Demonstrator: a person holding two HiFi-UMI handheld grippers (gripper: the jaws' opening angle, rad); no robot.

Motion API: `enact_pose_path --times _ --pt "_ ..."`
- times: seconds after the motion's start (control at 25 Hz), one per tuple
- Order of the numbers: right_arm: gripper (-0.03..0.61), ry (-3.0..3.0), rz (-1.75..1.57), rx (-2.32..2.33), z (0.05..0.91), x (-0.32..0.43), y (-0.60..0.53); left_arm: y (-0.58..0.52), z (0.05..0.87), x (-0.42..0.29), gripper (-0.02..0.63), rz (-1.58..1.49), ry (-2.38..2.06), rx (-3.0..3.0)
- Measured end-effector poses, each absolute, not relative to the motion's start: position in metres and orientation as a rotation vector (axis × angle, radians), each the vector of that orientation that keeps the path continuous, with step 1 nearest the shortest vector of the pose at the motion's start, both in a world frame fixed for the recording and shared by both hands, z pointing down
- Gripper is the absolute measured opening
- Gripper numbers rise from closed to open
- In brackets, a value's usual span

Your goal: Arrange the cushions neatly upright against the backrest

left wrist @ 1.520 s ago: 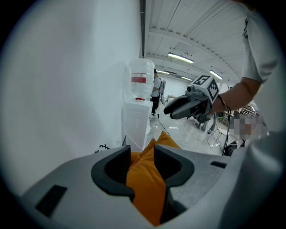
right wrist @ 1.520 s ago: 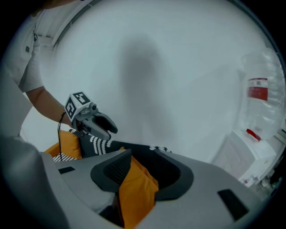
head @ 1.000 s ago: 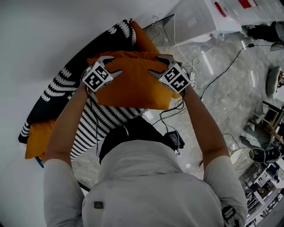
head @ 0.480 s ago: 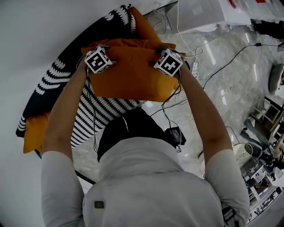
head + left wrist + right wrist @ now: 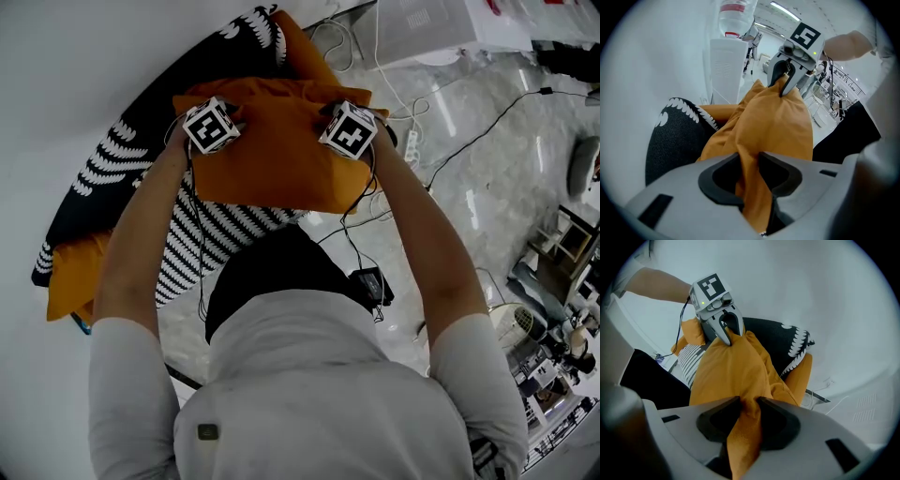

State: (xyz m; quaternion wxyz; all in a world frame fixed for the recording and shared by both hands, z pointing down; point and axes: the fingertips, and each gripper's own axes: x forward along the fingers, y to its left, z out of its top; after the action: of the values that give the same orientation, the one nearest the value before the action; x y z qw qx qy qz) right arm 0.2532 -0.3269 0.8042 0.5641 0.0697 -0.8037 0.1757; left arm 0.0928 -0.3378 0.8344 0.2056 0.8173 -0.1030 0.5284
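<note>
I hold an orange cushion (image 5: 277, 159) by its top edge, one gripper at each corner. My left gripper (image 5: 230, 119) is at the left corner; in the left gripper view its jaws (image 5: 750, 173) are closing, with a fold of orange fabric pinched between the pads. My right gripper (image 5: 328, 114) takes the right corner the same way, its jaws (image 5: 747, 416) closing on bunched fabric. Behind the cushion lie a black cushion with white marks (image 5: 131, 155), a striped cushion (image 5: 211, 239) and another orange cushion (image 5: 70, 277).
A white curved surface (image 5: 66, 84) runs along the left behind the cushions. A white water dispenser (image 5: 729, 61) stands to the right. Cables (image 5: 450, 150) and a power strip (image 5: 410, 142) lie on the marble floor (image 5: 497, 206), with clutter at the lower right.
Both grippers have moved in toward each other along the cushion's top edge, and their jaws have gone from spread wide to pinching the fabric. The cushion has shifted slightly away from me.
</note>
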Motion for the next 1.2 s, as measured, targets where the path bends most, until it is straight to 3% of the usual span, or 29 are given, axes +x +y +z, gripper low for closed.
enact_pose_path --times 0.32,1.2 --pt "0.051 -1.936 0.352 0.180 0.787 0.249 -0.315 -0.329 0.814 0.084 0.031 1.435 -0.359 2.300" --pt "0.032 -2.053 0.262 0.313 0.681 0.211 -0.181 -0.175 0.710 0.038 0.018 1.298 -0.499 2.401"
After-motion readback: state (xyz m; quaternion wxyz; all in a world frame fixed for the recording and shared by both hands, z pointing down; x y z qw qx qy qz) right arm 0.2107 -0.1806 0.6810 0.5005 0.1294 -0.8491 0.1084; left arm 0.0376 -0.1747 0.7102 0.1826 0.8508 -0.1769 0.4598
